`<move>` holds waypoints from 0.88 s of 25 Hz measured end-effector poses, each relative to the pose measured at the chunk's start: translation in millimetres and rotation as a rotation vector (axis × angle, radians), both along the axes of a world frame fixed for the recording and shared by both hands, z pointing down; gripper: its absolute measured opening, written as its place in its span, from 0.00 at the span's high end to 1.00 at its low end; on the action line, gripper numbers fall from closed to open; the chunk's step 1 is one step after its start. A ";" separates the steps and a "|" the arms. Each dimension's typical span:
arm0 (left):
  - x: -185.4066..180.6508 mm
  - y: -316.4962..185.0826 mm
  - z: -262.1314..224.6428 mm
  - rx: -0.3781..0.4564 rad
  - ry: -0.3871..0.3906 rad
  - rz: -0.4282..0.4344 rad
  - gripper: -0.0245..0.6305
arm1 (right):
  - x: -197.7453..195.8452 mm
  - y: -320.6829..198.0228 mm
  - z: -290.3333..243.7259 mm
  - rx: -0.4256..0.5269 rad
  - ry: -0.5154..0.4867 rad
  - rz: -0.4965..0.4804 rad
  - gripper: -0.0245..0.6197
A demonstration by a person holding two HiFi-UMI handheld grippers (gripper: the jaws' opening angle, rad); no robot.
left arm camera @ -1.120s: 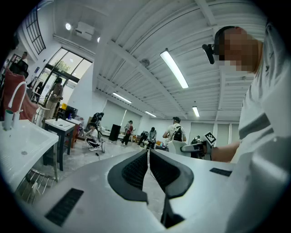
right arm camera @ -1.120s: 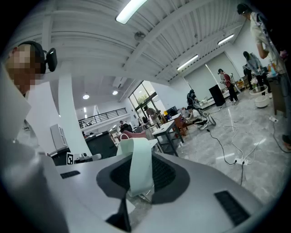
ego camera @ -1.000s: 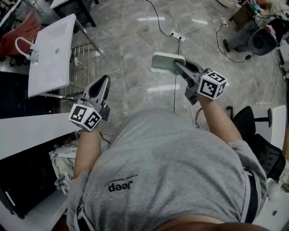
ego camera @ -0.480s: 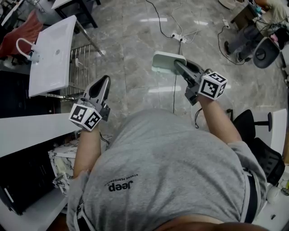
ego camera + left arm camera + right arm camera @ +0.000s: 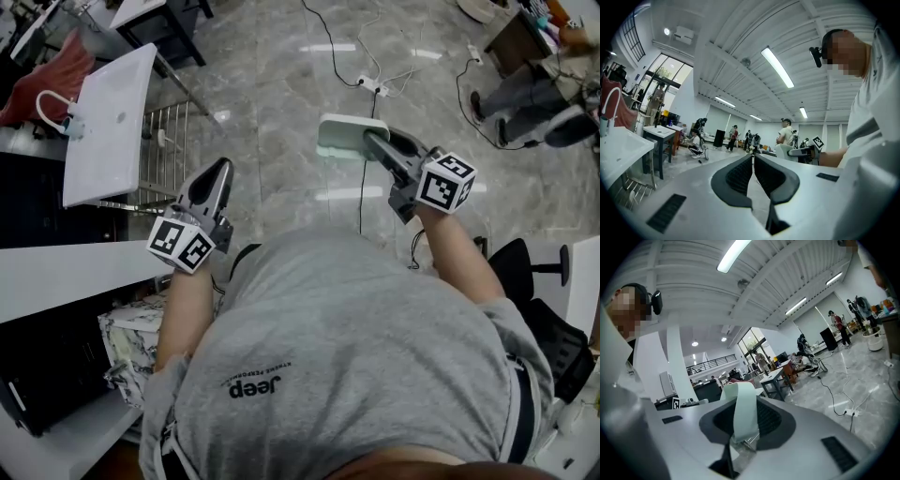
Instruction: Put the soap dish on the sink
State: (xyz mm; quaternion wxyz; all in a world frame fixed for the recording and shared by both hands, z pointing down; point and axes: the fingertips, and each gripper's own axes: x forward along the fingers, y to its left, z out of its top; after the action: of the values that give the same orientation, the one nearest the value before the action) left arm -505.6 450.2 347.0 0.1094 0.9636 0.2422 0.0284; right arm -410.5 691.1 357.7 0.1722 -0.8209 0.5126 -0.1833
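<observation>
floor: grey marble (image 5: 272, 103) | ceiling: strip lights (image 5: 778, 68) | cables (image 5: 323, 37), power strip (image 5: 373, 86) on floor

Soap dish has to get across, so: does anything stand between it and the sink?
Nothing visible does. The soap dish, clamped in the right gripper, has only floor toward the sink; the left gripper sits off that line.

Under you spreads a glossy grey marbled floor (image 5: 272, 103). A white power strip (image 5: 372, 86) lies on it ahead of you, with cables (image 5: 330, 47) trailing across the tiles. To your left a metal rack (image 5: 169, 141) stands on the floor and carries the white sink (image 5: 112, 122). A white desk (image 5: 66, 277) runs closer to you.
</observation>
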 end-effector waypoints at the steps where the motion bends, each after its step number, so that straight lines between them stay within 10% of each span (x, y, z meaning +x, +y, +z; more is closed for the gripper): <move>1: 4.7 0.4 1.7 0.001 -0.003 0.000 0.92 | 4.4 0.2 1.1 0.002 0.000 -0.001 0.76; 11: 76.8 -67.3 27.2 -0.026 -0.016 0.012 0.92 | 72.6 -60.5 18.8 -0.035 -0.021 0.004 0.76; 22: 253.5 -242.8 18.9 -0.035 0.009 0.103 0.92 | 234.0 -235.9 -6.3 -0.024 0.011 0.055 0.76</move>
State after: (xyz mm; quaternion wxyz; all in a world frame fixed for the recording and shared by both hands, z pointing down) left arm -252.2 207.3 365.9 0.1238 0.9479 0.2924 0.0255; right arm -176.6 455.1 351.4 0.1643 -0.8377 0.4887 -0.1802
